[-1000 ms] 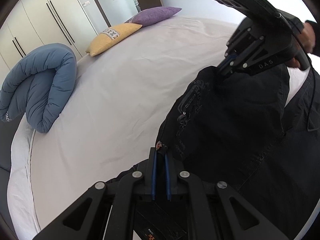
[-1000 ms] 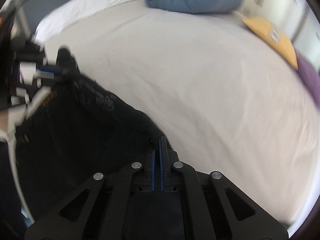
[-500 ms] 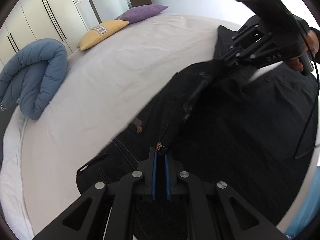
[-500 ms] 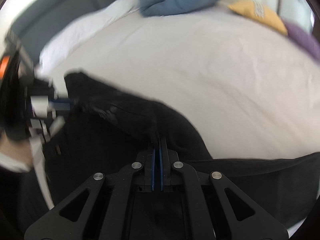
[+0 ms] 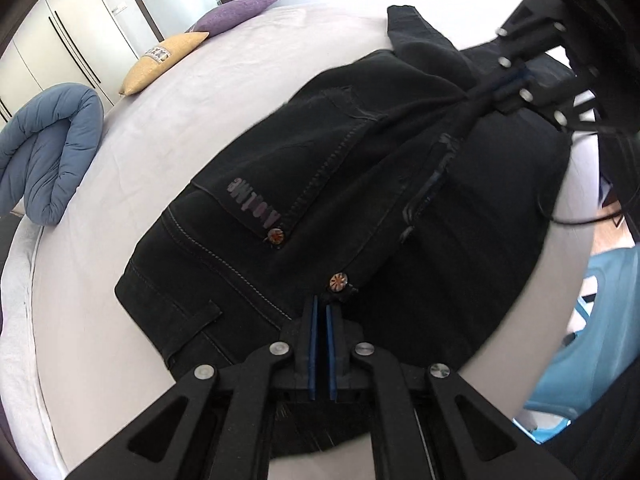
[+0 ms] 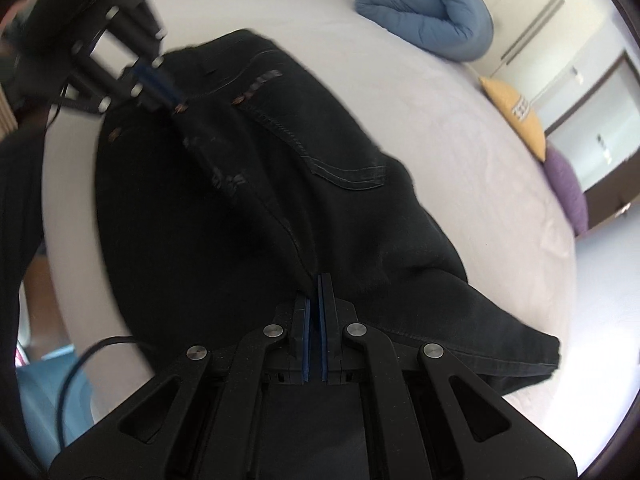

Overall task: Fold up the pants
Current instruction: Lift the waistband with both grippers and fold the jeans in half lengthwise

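While both tools pinch black fabric, the pants (image 5: 320,184) lie across the near part of the white bed (image 5: 168,128), folded lengthwise so one half sits on the other, back pocket and logo patch facing up. Left gripper (image 5: 320,308) has its pads pressed together on the waistband edge right by the metal button (image 5: 339,281); the same tool shows in the right wrist view (image 6: 168,96), clamped at the waist corner. Right gripper (image 6: 316,280) is pinched shut on the seam near the crotch, cloth bunched between the pads; in the left wrist view it shows top right (image 5: 484,98) with a ridge of fabric stretched toward it. Progress, my read: first lengthwise fold looks mostly laid down, but the top layer is not flat yet, a taut crease runs between the two grips and one leg end (image 6: 532,356) sticks out sideways near the bed edge. Left to do, likely: set the held edge down, let go, smooth, line up the legs, then fold across the length at least once. Most of the leg length is out of frame, so can't tell how well the legs are stacked. Blue rolled duvet (image 5: 48,148), yellow pillow (image 5: 164,60) and purple pillow (image 5: 236,12) are well apart from the pants.
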